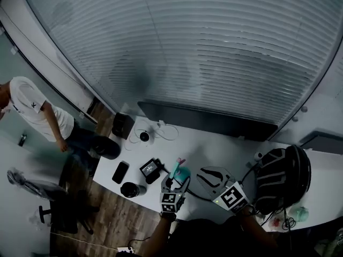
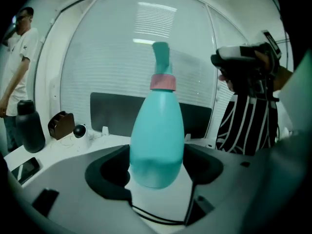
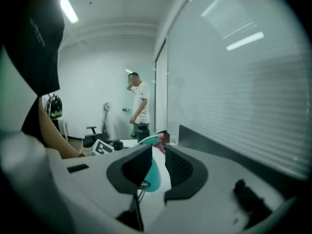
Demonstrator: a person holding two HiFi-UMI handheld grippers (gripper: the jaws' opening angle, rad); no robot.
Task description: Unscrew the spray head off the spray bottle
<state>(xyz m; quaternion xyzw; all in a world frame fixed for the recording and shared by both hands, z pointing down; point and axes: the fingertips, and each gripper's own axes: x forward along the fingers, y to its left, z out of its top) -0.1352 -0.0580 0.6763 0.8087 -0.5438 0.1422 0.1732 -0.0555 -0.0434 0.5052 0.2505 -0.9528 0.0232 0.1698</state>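
Here, my left gripper clasps the bottle over the tabletop, spray head still on, while my right gripper, narrowly parted and empty, must next clamp and twist that head.

A person in a white shirt stands far left of the left gripper, a phone nearer left, a striped backpack to its right.

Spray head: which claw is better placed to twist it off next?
Probably the right. The left claw grips the teal bottle by its body. The right claw is empty, its jaws narrowly apart, near the spray head but not touching it.
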